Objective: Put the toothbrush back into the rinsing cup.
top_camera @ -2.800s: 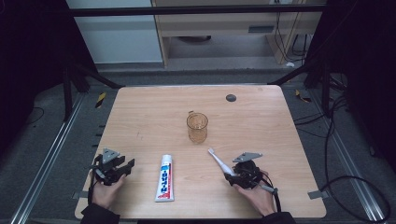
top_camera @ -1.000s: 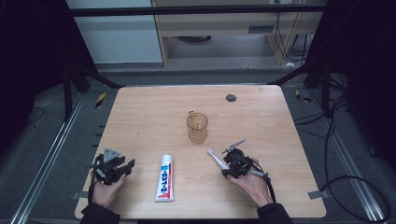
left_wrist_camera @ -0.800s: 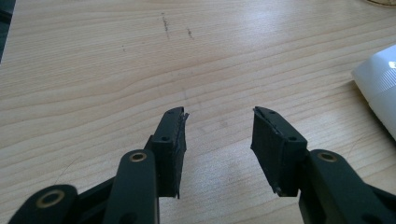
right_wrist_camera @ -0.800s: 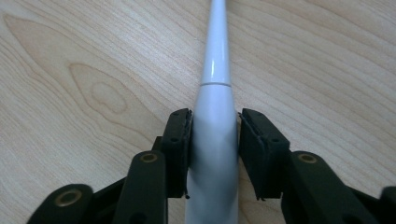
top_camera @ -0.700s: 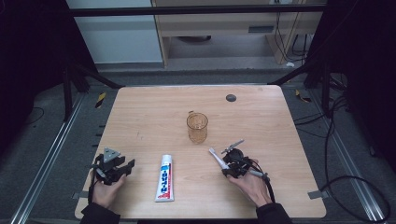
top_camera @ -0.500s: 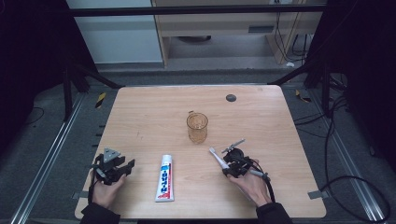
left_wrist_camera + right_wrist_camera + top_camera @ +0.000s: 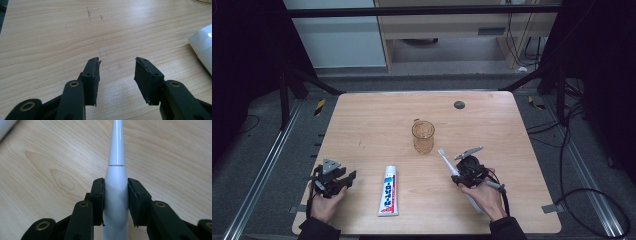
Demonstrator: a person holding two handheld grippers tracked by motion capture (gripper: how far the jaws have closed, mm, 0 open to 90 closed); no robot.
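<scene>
The right gripper [image 7: 458,176] clamps one white electric toothbrush [image 7: 116,190], its long axis running up-left, head toward the single amber glass [image 7: 423,136]; the left gripper [image 7: 117,72] rests released beside one toothpaste tube [image 7: 388,190]

Even overhead light brightens the pale wooden table [image 7: 377,125], while the surroundings around it fall into near-black. The high view is soft and grainy. A glare streak runs along the glossy white plastic toothbrush [image 7: 116,152]; the wood far beyond it blurs.
</scene>
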